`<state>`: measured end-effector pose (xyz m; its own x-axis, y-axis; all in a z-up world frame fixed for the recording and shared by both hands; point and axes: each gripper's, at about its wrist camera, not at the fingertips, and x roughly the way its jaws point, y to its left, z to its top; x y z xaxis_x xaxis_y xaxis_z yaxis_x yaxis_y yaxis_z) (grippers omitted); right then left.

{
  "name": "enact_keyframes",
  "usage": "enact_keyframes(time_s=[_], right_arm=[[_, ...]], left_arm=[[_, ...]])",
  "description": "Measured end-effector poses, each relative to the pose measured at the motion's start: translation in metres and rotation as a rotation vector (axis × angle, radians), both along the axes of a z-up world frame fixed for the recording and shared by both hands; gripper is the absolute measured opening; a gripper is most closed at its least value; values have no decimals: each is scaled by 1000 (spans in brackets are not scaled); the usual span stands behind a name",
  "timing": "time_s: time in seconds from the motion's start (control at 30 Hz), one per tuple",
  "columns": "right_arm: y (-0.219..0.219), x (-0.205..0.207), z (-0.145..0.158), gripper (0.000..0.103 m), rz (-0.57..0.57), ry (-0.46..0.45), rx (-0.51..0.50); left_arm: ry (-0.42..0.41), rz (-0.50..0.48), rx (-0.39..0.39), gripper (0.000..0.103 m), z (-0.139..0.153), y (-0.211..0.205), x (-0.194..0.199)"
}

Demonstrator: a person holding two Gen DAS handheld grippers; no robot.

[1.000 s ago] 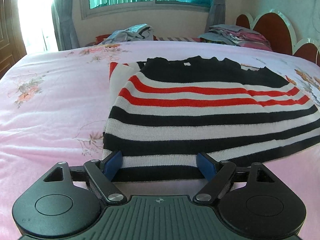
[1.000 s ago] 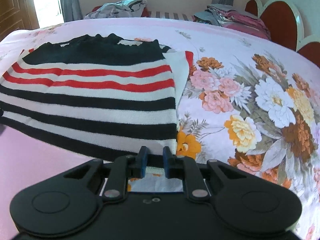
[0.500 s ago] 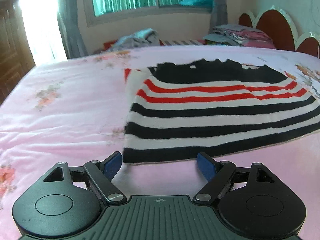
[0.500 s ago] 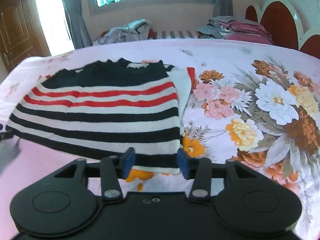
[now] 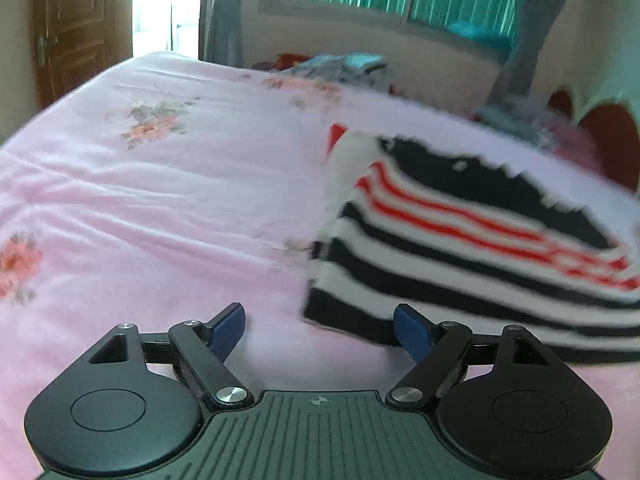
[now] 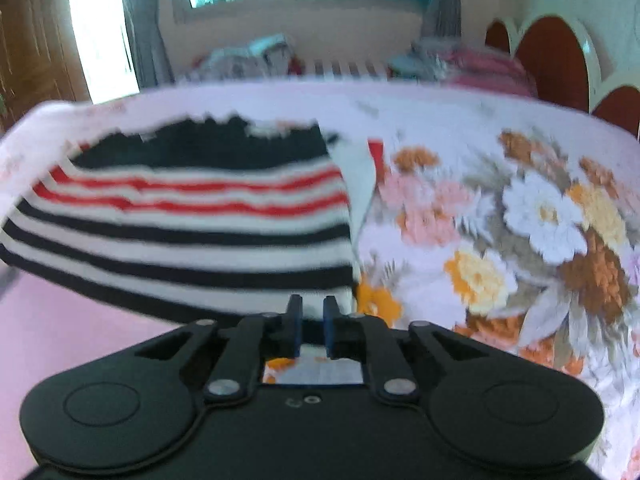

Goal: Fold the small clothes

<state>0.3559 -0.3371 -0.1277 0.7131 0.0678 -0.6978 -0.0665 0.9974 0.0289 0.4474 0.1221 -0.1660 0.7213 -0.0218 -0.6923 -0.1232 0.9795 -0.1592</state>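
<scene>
A folded sweater with black, white and red stripes (image 5: 460,248) lies on the pink bedspread (image 5: 160,200). In the left wrist view my left gripper (image 5: 318,330) is open and empty, just in front of the sweater's near left corner. In the right wrist view the sweater (image 6: 192,216) lies to the left on the bedspread (image 6: 64,340). My right gripper (image 6: 311,324) has its jaws nearly closed at the sweater's near right corner; whether fabric is pinched between them is hidden. Both views are blurred by motion.
Piles of other clothes (image 5: 344,68) lie at the far side of the bed, also in the right wrist view (image 6: 256,56). A red headboard (image 6: 560,56) stands at the right. A wooden door (image 5: 76,32) is at the far left. Large printed flowers (image 6: 540,220) cover the bedspread's right part.
My left gripper has swung to the left and pulled back, staying open. My right gripper, open half a second ago, has closed to a narrow gap at the sweater's near right corner.
</scene>
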Motion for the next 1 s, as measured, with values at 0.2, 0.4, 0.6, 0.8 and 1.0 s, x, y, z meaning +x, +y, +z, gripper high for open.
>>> enact_keyframes(time_s=[0.2,0.4,0.6,0.8,1.0], right_arm=[[16,9,11,3,39,-19,103],[43,29,16,3,88,-18,171],[72,60,9,3,139,-4,191],[79,71,3,3,154,4,204],[84,86,-4,3,140,14,216]], left_arm=[[59,51,-385,16,-23,-1,-2],[40,215,-658,29,-51,11,-11],[8,307,-792,33,-66,10,-26],[-41,316,-759,36,-71,2,-47],[-152,323,-736,60,-65,12,0]])
